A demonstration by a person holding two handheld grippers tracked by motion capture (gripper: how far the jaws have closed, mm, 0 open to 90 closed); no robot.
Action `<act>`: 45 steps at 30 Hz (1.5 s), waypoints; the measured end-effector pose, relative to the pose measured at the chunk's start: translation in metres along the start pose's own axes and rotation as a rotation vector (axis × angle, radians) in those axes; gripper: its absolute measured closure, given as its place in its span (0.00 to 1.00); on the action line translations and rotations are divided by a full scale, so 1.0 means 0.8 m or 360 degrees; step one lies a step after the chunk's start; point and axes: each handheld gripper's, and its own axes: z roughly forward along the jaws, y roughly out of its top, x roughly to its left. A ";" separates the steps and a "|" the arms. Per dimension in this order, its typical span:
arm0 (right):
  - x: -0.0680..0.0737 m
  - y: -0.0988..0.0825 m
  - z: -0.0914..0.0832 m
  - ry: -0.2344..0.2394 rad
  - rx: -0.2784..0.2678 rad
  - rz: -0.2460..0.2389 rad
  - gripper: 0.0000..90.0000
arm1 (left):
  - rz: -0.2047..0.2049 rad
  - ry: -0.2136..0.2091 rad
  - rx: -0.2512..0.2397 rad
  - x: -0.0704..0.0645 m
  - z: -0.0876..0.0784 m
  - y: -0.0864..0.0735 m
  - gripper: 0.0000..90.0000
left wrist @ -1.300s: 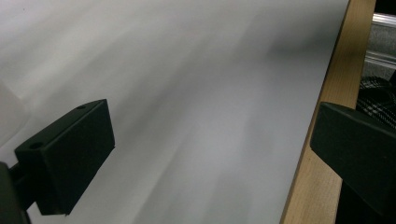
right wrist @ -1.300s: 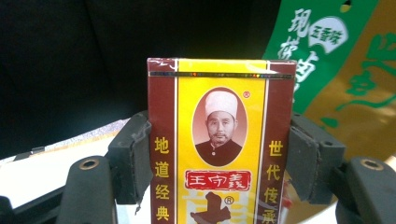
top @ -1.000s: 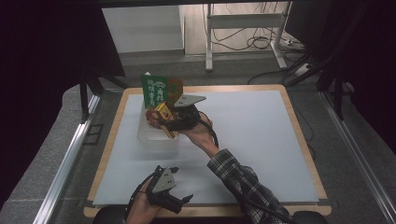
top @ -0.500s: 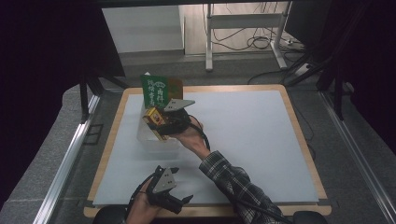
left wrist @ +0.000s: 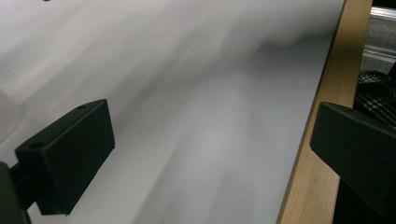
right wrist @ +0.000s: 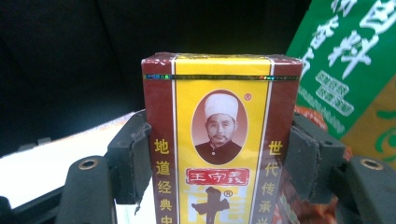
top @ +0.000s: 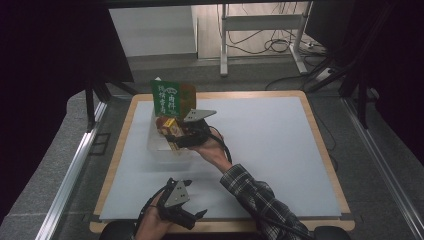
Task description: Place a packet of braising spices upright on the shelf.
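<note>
Two grippers were counted: the left gripper [top: 196,216] and the right gripper [top: 172,136]. One red-and-yellow box [right wrist: 219,140] was seen, one green packet [top: 166,98] and one clear plastic container [top: 159,146]. One white mat [top: 265,145] was laid on one wooden table [top: 320,130]. One plaid sleeve [top: 257,197] was counted.

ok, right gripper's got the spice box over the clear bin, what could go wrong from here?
1. The right gripper pinches only the spice box's lower sides; it might tilt or slip.
2. The green packet stands right beside it and could get knocked over.
3. The clear bin looks light and could shift if bumped.
</note>
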 end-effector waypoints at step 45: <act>0.003 -0.015 -0.038 -0.0098 0.0247 -0.0005 0.07 | 0.0015 0.0006 0.0008 -0.002 0.002 0.000 0.00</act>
